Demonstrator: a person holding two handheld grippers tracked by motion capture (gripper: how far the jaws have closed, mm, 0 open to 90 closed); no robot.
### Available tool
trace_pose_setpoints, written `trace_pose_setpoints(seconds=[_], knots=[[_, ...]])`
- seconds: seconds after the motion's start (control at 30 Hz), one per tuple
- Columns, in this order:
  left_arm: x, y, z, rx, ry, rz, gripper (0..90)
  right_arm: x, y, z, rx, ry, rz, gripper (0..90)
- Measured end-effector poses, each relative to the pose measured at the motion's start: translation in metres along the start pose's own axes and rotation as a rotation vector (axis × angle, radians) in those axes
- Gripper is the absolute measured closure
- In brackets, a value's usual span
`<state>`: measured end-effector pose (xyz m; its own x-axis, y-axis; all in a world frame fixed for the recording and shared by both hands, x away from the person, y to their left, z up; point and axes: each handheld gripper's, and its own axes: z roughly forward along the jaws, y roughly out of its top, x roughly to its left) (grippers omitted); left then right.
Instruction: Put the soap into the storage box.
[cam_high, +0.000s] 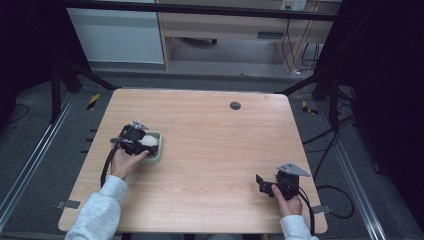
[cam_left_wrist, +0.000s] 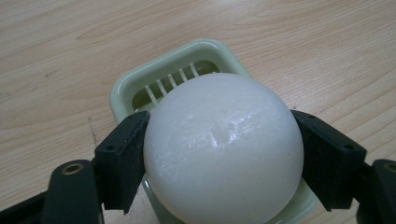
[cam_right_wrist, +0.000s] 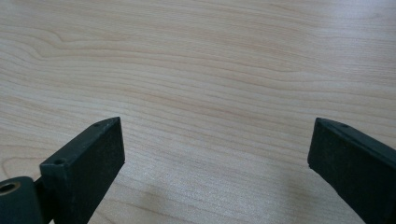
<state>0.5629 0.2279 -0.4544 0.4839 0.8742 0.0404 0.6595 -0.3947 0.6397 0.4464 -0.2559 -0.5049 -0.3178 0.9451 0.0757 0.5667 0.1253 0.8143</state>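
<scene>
Left gripper view: jaws grip white egg (cam_left_wrist: 222, 147) over green slicer (cam_left_wrist: 140, 79).

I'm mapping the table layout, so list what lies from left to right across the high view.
Left gripper shut on a white egg, over a pale green egg slicer → small dark round spot toward the table's far edge → right gripper, open, near the table's right front corner.
</scene>
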Motion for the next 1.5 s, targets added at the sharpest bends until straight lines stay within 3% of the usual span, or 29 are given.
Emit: trace_pose_setpoints(seconds=[1.5], knots=[[0.0009,-0.0075,0.0084,0.018,-0.017,0.004,23.4,0.0003,-0.0001,0.0004,0.004,0.000,0.000,4.2]])
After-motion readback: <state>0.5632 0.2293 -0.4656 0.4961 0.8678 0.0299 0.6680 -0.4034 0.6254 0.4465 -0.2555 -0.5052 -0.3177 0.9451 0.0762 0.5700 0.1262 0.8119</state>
